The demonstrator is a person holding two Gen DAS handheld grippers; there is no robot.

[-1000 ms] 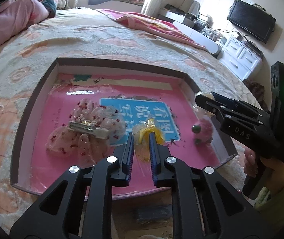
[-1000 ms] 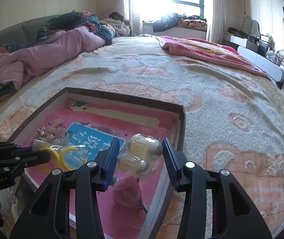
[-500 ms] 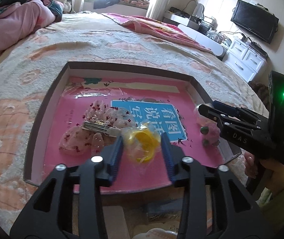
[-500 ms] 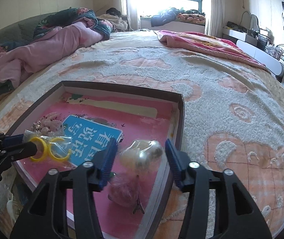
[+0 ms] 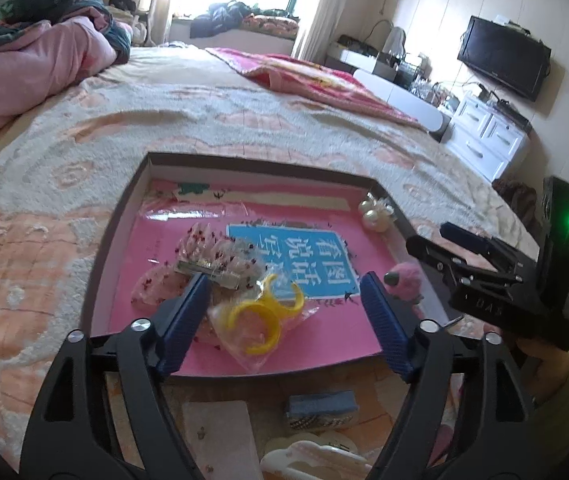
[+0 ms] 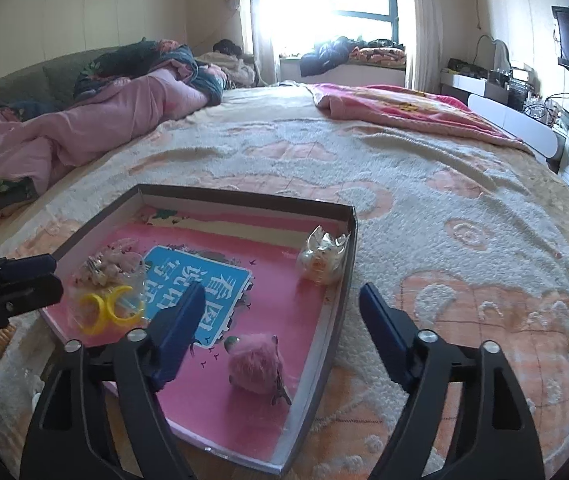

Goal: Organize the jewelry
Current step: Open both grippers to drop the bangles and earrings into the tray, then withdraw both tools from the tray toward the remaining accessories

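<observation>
Opening wide, the left hand-held gripper (image 5: pixel 284 304) frames the bagged yellow rings (image 5: pixel 258 322), seemingly untouched, gripping nothing.

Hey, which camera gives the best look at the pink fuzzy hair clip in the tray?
The right wrist view: the pink fuzzy hair clip lies whole in the tray, with its metal clip end showing. In the left wrist view the clip is partly hidden behind that gripper's own finger.

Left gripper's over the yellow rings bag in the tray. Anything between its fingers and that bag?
Nothing visible. The left gripper is opening, its fingers either side of the rings bag, which lies in the tray. The hair clip sits just behind the bag.
</observation>
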